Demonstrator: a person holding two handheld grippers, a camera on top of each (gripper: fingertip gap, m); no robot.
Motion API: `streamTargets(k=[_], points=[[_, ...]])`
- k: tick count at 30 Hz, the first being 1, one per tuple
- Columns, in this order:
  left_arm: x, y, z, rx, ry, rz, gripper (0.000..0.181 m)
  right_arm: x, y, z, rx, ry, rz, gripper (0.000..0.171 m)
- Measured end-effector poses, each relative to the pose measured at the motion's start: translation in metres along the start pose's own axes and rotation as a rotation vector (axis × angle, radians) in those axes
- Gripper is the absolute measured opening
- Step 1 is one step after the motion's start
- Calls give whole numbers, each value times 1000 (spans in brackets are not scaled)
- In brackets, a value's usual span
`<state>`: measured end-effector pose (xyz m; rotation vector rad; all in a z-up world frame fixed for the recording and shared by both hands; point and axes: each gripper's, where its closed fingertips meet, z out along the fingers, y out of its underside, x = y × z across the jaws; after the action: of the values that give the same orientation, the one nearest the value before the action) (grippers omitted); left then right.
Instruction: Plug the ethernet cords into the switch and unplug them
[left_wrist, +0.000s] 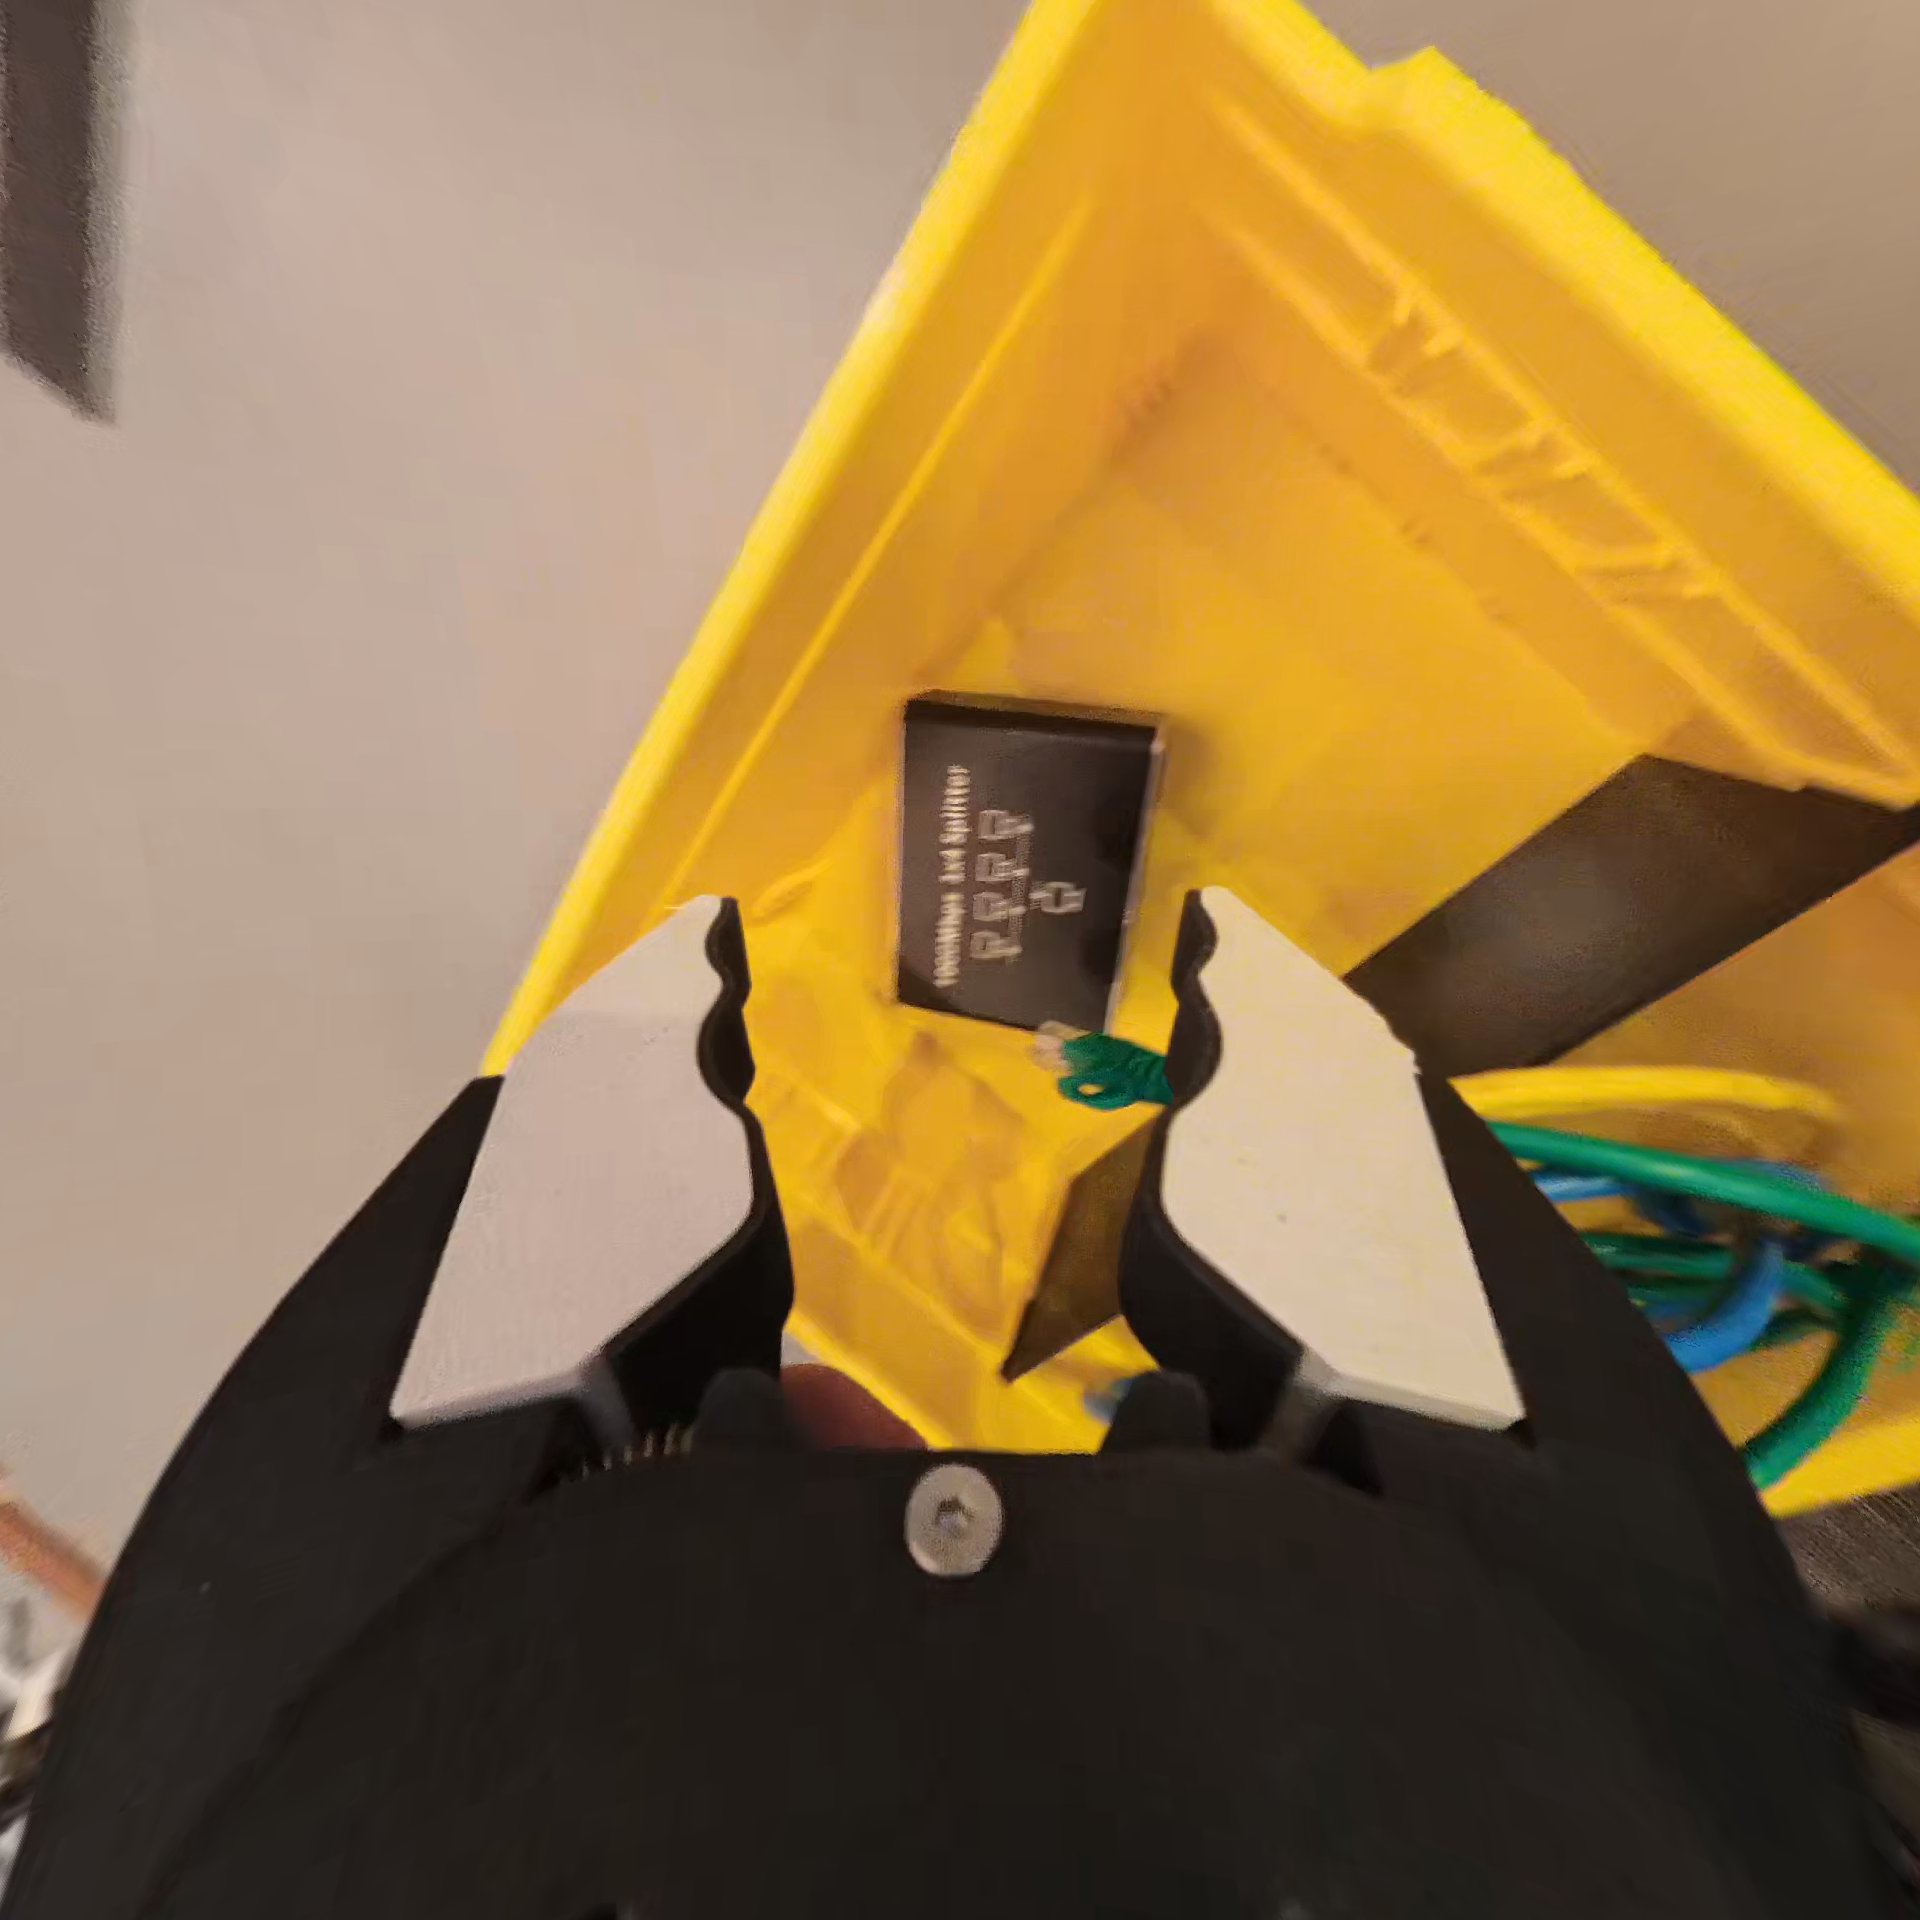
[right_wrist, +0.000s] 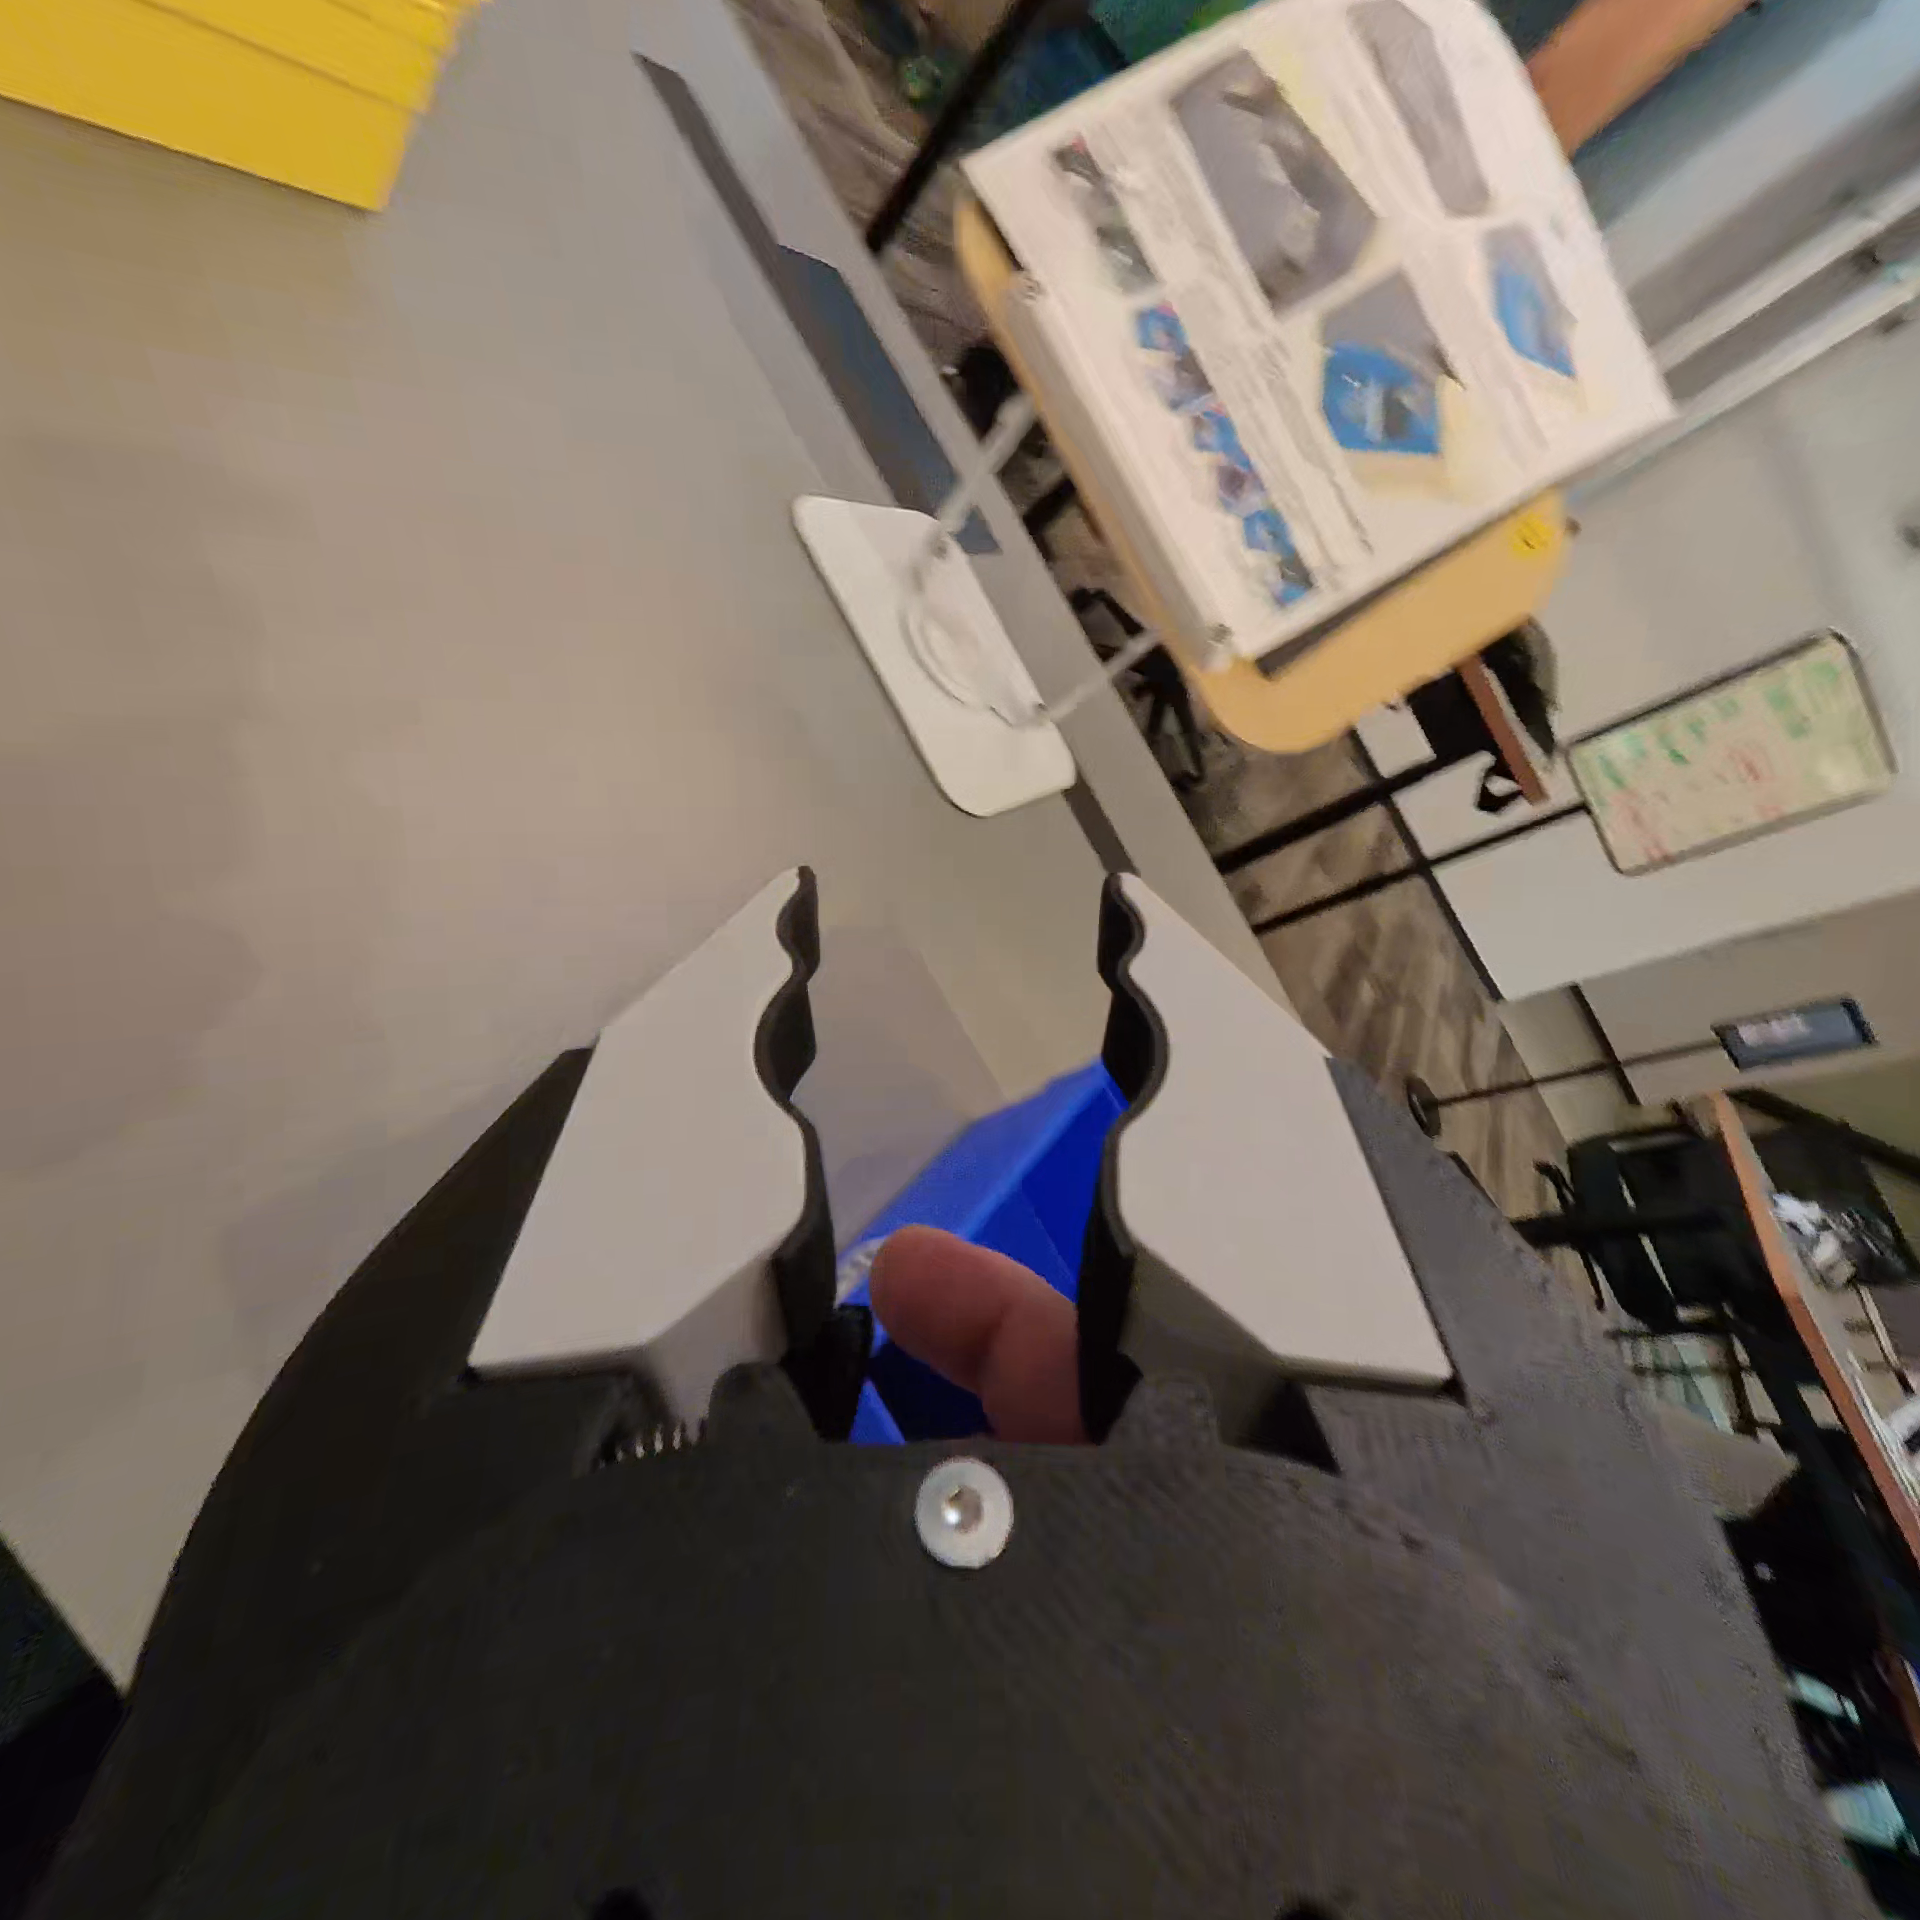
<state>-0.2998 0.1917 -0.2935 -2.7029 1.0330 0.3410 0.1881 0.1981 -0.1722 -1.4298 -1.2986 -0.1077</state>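
Observation:
In the left wrist view a small black switch (left_wrist: 1023, 862) lies in a yellow bin (left_wrist: 1299, 582), in the compartment left of a black divider (left_wrist: 1621, 925). A green ethernet cord (left_wrist: 1683, 1184) reaches in from the right; its clear plug (left_wrist: 1055, 1044) lies loose just below the switch's near corner. Blue cords (left_wrist: 1704, 1278) and a yellow cord (left_wrist: 1631, 1091) are tangled in the right compartment. My left gripper (left_wrist: 961, 914) is open and empty, its fingertips either side of the switch's near end. My right gripper (right_wrist: 956, 894) is open and empty above the grey table (right_wrist: 416, 623).
In the right wrist view a blue bin (right_wrist: 997, 1184) shows between the fingers, with a fingertip (right_wrist: 977, 1320) in front of it. A white stand base (right_wrist: 935, 655) holding a printed sheet (right_wrist: 1320, 312) sits at the table edge. A yellow bin corner (right_wrist: 239, 94) is top left. The small black switch (left_wrist: 1023, 862) is about 6 cm from my left fingertips.

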Motion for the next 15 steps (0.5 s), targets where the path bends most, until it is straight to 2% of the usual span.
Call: streamTargets(k=[6,9,12,15], points=[[7,0,40,-104,113,-47,79,-66,-27,20,58,-134,-42,52],[16,6,51,-149,177,-33,76,-83,-30,26,67,-174,-41,52],[24,17,70,-235,195,14,84,-94,-27,31,63,-197,-52,52],[21,11,79,-221,174,-14,75,-103,-27,34,68,-217,-51,52]])
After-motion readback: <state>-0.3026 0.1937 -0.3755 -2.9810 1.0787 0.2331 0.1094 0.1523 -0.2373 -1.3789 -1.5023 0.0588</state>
